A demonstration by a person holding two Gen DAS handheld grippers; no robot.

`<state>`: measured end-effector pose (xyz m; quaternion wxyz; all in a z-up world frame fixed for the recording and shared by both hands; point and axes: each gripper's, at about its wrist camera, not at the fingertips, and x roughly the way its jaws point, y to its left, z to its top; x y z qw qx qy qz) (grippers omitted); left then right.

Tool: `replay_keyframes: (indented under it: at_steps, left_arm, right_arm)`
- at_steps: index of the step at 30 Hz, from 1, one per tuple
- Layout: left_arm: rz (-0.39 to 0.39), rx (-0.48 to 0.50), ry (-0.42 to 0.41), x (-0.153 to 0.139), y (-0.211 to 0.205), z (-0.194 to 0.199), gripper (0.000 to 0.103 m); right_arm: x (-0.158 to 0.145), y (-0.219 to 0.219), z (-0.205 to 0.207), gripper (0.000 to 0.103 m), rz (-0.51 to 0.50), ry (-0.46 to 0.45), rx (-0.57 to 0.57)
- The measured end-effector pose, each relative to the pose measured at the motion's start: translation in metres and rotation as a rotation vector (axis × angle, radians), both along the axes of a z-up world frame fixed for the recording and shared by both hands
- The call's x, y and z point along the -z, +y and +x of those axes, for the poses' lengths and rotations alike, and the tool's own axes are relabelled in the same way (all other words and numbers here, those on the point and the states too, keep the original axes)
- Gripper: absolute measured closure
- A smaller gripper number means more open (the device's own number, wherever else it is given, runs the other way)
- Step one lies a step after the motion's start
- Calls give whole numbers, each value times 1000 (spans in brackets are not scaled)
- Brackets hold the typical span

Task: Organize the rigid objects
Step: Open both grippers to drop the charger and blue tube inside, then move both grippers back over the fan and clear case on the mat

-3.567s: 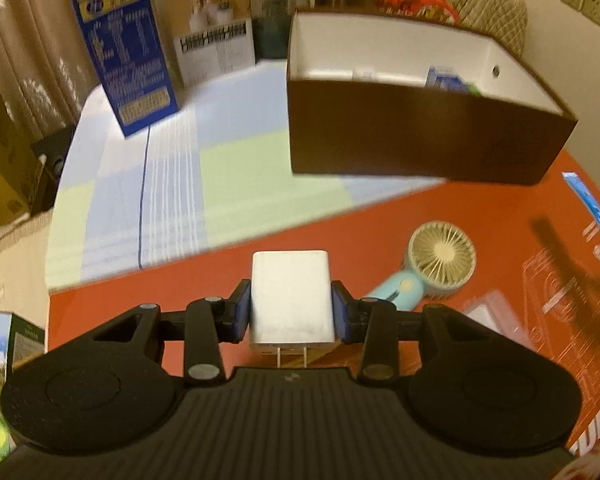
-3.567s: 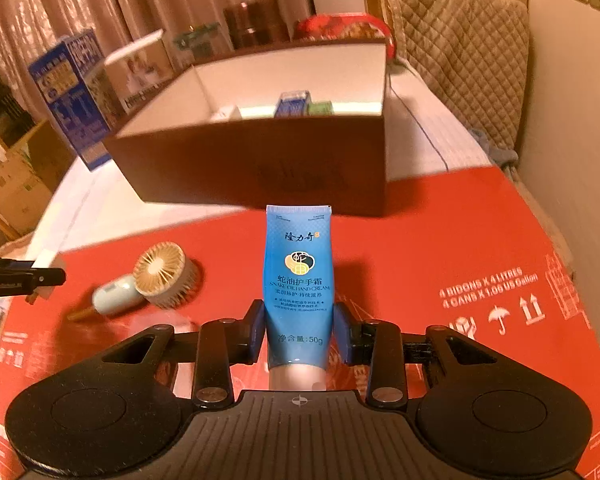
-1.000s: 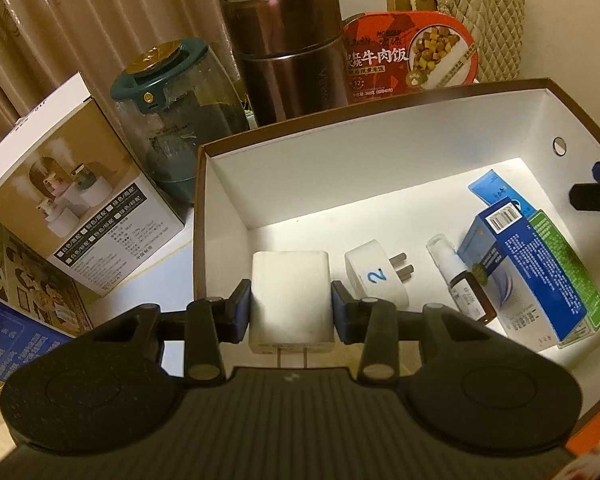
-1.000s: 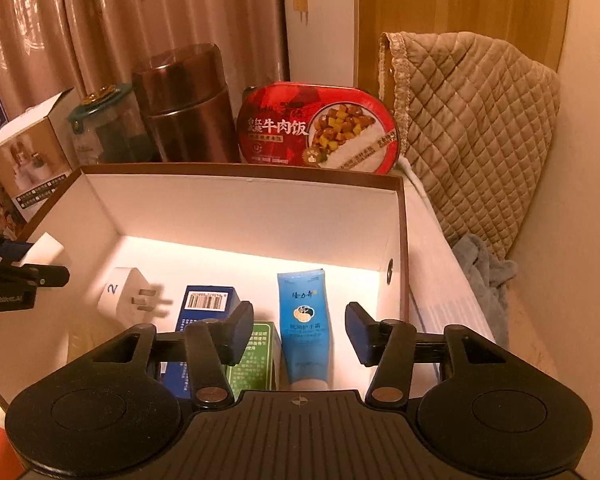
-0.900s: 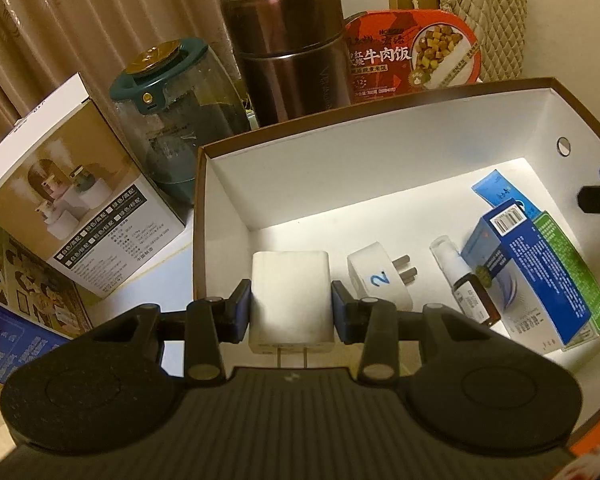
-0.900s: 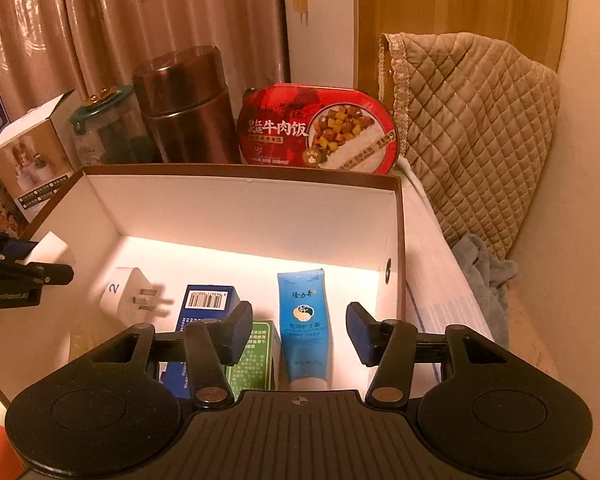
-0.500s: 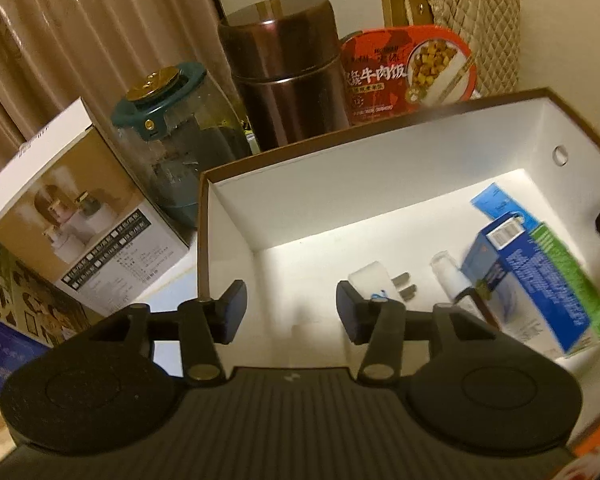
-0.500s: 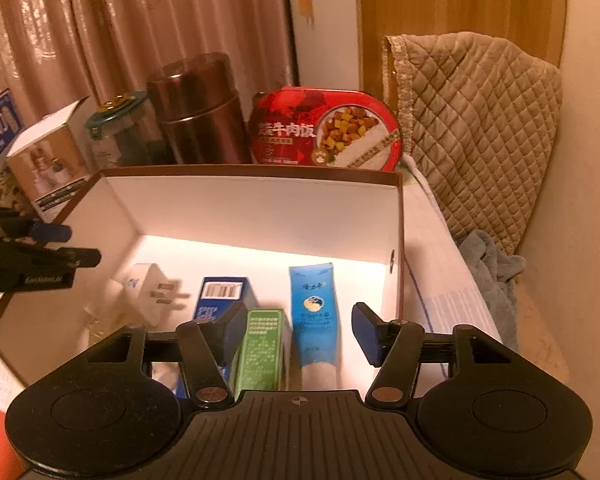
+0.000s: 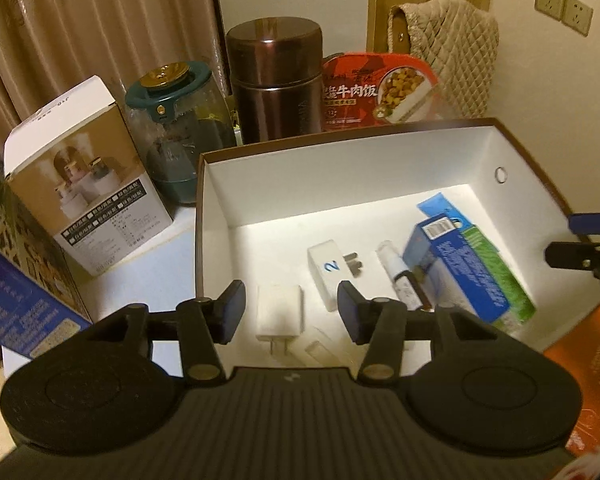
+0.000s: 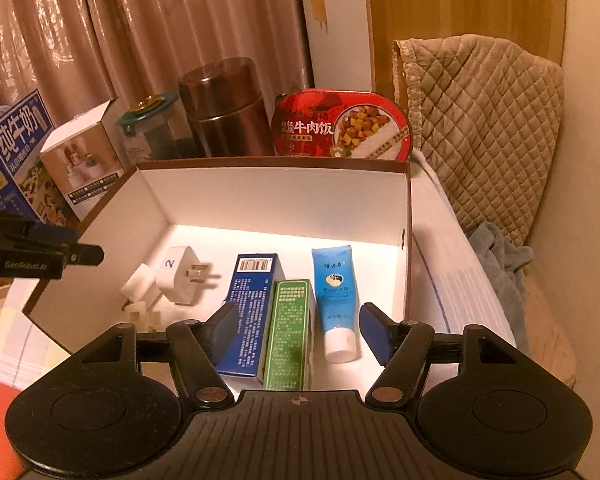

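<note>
Left gripper jaws spread wide, holding nothing, hovering over the near left end of the box. White charger lies flat on the box floor directly below the gap between the fingers, prongs toward the camera, not touching either pad.

Right gripper also spread wide and empty, over the near right end of the same box. Blue tube lies on the floor by the right wall, cap toward the camera, clear of both fingers.

Rest of the box contents, left to right in the right wrist view: charger, white plug marked 2 just beside it, blue carton, green carton touching the blue one, then the tube. Left wrist view also shows a small spray bottle between the plug and the cartons.

Behind the box: brown flask, glass jar with teal lid, red meal tray. White product box to the left
</note>
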<state>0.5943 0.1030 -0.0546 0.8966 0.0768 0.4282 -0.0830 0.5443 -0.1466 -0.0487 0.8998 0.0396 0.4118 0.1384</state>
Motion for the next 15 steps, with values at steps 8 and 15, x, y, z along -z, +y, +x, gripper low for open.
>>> replay_keyframes:
  at_steps: [8, 15]
  left_arm:
    - [-53, 17, -26, -20, -1, -37, 56]
    - [-88, 28, -50, -33, -1, -76, 54]
  right_arm:
    - [-18, 3, -23, 38, 30, -26, -16]
    - [-31, 4, -55, 38, 55, -46, -39]
